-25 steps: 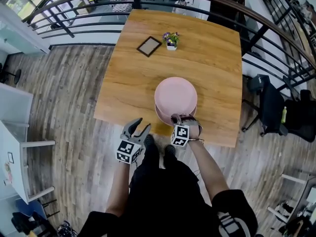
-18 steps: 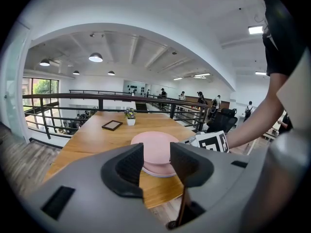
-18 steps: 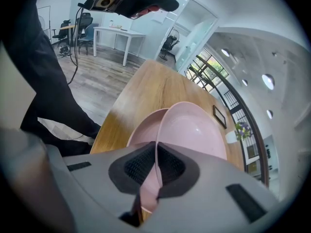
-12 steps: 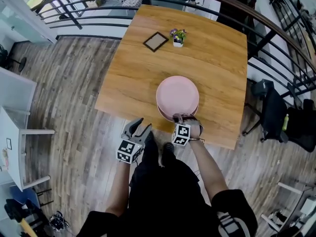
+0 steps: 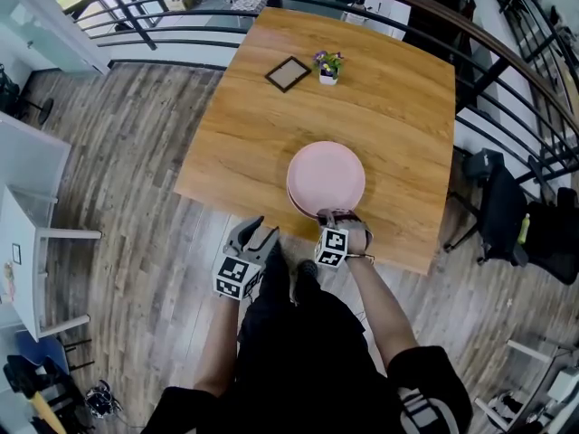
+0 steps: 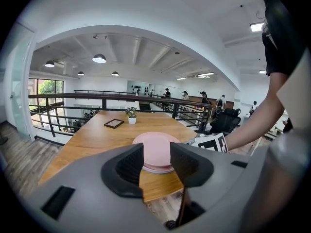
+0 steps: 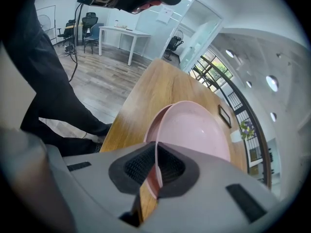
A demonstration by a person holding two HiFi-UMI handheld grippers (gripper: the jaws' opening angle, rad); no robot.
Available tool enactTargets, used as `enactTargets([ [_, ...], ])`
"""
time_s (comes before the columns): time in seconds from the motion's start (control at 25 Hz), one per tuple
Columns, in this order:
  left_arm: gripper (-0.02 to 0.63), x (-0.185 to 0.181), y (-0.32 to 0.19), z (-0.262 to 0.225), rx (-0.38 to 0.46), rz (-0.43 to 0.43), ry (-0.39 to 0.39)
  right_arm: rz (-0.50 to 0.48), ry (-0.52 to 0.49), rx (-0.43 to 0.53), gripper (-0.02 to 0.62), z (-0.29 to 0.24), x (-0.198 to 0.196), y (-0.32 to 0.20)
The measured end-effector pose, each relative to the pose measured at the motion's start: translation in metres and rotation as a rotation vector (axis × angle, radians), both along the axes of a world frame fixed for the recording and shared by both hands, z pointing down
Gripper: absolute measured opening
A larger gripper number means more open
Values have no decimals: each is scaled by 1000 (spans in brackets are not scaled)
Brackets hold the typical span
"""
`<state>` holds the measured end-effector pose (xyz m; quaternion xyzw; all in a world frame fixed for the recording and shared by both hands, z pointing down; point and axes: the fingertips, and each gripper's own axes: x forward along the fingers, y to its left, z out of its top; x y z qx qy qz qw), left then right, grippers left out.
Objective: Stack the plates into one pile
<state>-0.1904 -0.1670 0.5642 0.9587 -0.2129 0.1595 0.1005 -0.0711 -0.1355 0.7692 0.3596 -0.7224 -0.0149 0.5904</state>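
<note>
A pink plate [image 5: 326, 175] is held by its near rim in my right gripper [image 5: 333, 217], which is shut on it. In the right gripper view the plate [image 7: 194, 130] runs edge-on between the pads, tilted a little over a second pink plate [image 7: 151, 123]. That lower plate [image 5: 295, 202] lies on the wooden table [image 5: 244, 134] and shows only as a thin crescent. My left gripper [image 5: 256, 231] hangs open off the table's near edge with nothing between its fingers. In the left gripper view both plates [image 6: 155, 147] show beyond its jaws.
A small dark picture frame [image 5: 289, 73] and a little flower pot [image 5: 327, 64] stand at the table's far side. A curved black railing [image 5: 470, 70] runs behind and to the right. A black chair [image 5: 493, 206] stands right of the table, and a white table [image 5: 23, 224] at the left.
The held plate has come down and now sits almost squarely over the lower one, which shows less. The left gripper has stayed where it was.
</note>
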Motion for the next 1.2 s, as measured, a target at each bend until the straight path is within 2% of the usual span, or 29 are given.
enactTargets([
  [0.32,184,-8,7,-3,-7,-21,-6,-8,-42,-3,31,-7,-12,6],
  [0.56,184,-4,13,-8,12,-6,-2,68,-142,3,91,-13,-8,12],
  [0.76,184,0,10,-19,46,4,24,156,-294,38,93,-41,-5,16],
  [0.92,184,3,10,-22,43,11,28,257,-468,92,9,-78,4,14],
  [1.08,184,10,14,-29,33,31,30,323,-617,127,9,-112,13,17],
  [1.2,183,15,17,-31,60,55,53,352,-730,172,9,-138,20,21],
])
